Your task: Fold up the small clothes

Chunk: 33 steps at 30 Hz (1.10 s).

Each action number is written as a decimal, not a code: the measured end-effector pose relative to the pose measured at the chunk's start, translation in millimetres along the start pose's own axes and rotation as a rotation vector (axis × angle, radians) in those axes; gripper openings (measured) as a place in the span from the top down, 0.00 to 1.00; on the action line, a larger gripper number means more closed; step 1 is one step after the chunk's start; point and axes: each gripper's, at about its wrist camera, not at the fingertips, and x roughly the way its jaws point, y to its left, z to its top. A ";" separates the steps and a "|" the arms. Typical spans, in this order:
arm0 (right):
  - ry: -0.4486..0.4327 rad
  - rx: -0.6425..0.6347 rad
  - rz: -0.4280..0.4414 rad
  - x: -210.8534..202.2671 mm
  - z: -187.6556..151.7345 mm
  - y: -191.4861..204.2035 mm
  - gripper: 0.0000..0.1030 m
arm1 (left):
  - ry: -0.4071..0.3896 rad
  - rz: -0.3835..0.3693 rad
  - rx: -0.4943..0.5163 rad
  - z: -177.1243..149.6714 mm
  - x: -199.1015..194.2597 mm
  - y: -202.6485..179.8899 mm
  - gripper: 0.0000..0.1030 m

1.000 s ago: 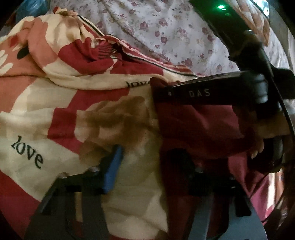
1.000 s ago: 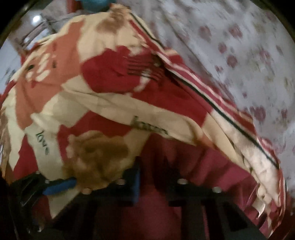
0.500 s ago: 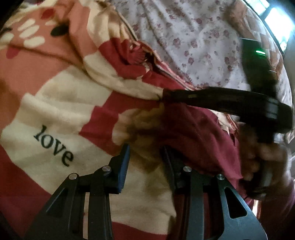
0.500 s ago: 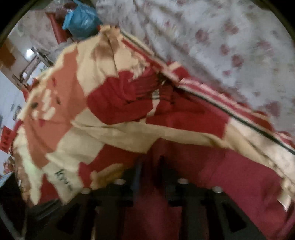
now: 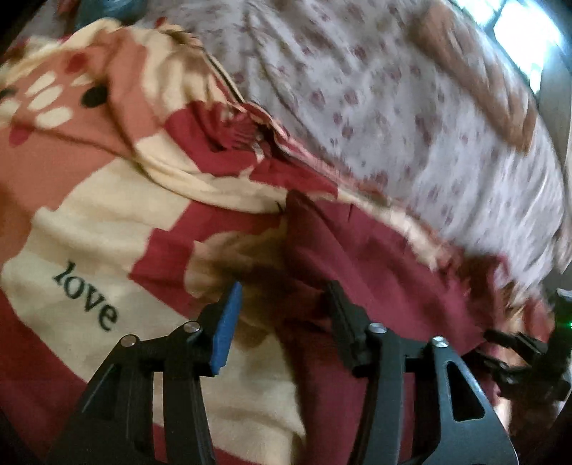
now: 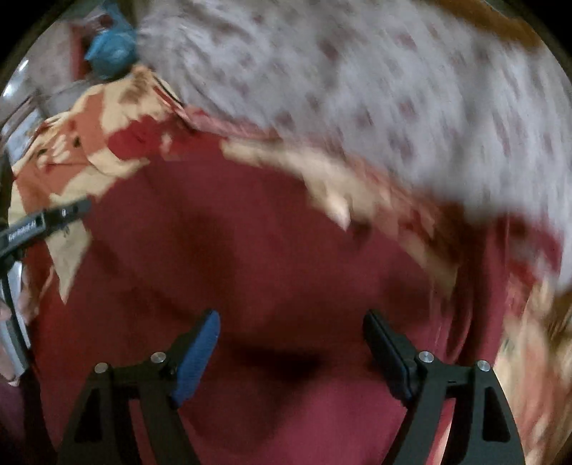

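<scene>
A dark red garment [image 6: 268, 250] lies spread on a red, cream and pink blanket [image 5: 89, 214] printed with "love". In the left wrist view the garment [image 5: 375, 257] lies at right with its left edge between my fingers. My left gripper [image 5: 284, 300] is open just above that edge. My right gripper [image 6: 291, 329] is wide open and empty over the middle of the garment. The left gripper's finger [image 6: 46, 221] shows at the left of the right wrist view, and the right gripper [image 5: 518, 354] at the lower right of the left wrist view.
A white bedsheet [image 5: 411, 107] with small red flowers covers the bed beyond the blanket. A blue bag [image 6: 111, 53] lies at the far top left. A bright window [image 5: 518, 28] is at the top right.
Both grippers have opened and let go of the red garment. The right gripper has swung away to the right, out from in front of the left camera. The garment now lies flatter.
</scene>
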 end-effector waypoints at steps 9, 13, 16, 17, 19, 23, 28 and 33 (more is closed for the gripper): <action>-0.138 0.202 0.052 -54.0 -23.5 -61.6 0.22 | 0.065 0.037 0.014 -11.5 16.2 -0.7 0.43; -0.172 0.356 -0.014 -52.4 -13.1 -95.4 0.22 | 0.012 0.030 0.002 -11.4 4.4 -3.5 0.43; -0.108 0.354 -0.064 -20.2 -5.9 -97.6 0.50 | -0.035 0.020 0.015 -10.3 -4.2 -8.9 0.43; -0.078 0.339 -0.072 -9.2 -5.8 -96.9 0.56 | -0.045 0.019 0.019 -10.1 -5.6 -10.3 0.43; -0.027 0.345 -0.087 5.9 -10.2 -98.0 0.56 | -0.058 0.014 0.030 -10.2 -8.1 -12.0 0.43; -0.124 0.472 -0.033 -35.5 -40.7 -114.1 0.50 | -0.079 0.005 0.027 -9.1 -11.0 -12.6 0.43; -0.086 0.516 -0.014 -42.2 -74.7 -120.5 0.41 | -0.095 -0.012 0.016 -7.8 -12.6 -16.7 0.43; -0.107 0.533 0.078 -22.2 -71.1 -121.6 0.59 | -0.106 0.000 0.051 -13.8 -14.0 -26.7 0.43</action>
